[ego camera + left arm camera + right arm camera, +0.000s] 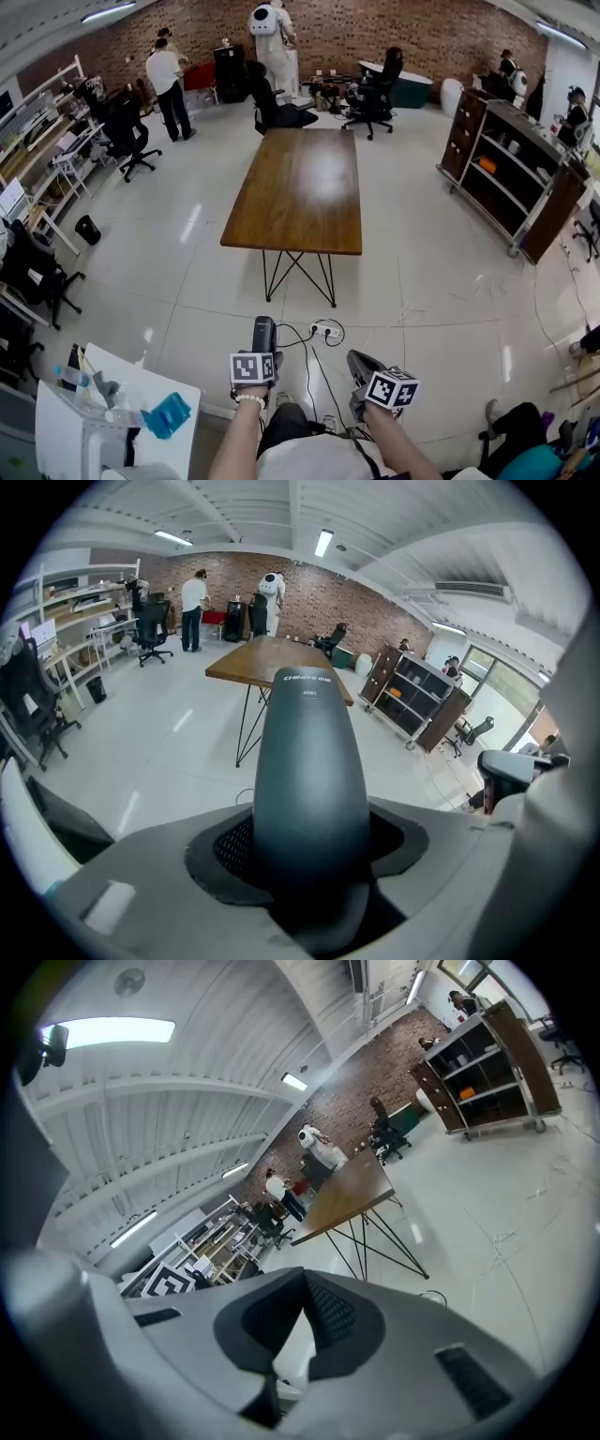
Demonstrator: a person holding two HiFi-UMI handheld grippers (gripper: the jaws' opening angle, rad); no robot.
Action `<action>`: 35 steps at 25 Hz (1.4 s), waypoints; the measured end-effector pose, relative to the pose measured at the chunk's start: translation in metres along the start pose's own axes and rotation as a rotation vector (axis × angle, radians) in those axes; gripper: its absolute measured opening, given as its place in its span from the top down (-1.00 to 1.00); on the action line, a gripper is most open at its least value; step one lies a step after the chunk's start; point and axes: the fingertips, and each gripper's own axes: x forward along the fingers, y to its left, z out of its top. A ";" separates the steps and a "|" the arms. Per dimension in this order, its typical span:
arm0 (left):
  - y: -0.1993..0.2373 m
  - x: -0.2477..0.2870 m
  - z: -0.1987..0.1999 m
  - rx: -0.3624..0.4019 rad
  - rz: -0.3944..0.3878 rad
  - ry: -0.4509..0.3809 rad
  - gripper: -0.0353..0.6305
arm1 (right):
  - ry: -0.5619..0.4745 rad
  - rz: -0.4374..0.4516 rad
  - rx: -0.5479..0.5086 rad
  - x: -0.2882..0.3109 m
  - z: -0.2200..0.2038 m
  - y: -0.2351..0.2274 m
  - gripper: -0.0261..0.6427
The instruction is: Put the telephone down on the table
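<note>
Left gripper (309,874): clamped on the dark telephone (311,761)
Right gripper (305,1288): jaws together, nothing between
Table (302,192): wooden, well ahead of both grippers

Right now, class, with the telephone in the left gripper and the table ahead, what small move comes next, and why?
Probably carry the left gripper forward toward the table. The telephone sits clamped in its jaws, but open floor lies between it and the table, so releasing now seems too early.

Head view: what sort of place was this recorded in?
Probably an open-plan office or robotics lab: office chairs around the edges, a white humanoid robot by the brick wall, a shelving unit.
</note>
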 end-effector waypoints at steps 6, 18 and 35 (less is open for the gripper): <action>-0.003 0.021 0.014 -0.002 -0.013 0.014 0.07 | -0.017 -0.024 0.009 0.007 0.015 -0.018 0.91; -0.003 0.085 0.093 0.065 -0.073 0.052 0.07 | -0.073 -0.105 0.050 0.058 0.066 -0.052 0.91; 0.045 0.132 0.235 0.094 -0.136 0.012 0.07 | -0.077 -0.137 -0.007 0.184 0.145 -0.035 0.91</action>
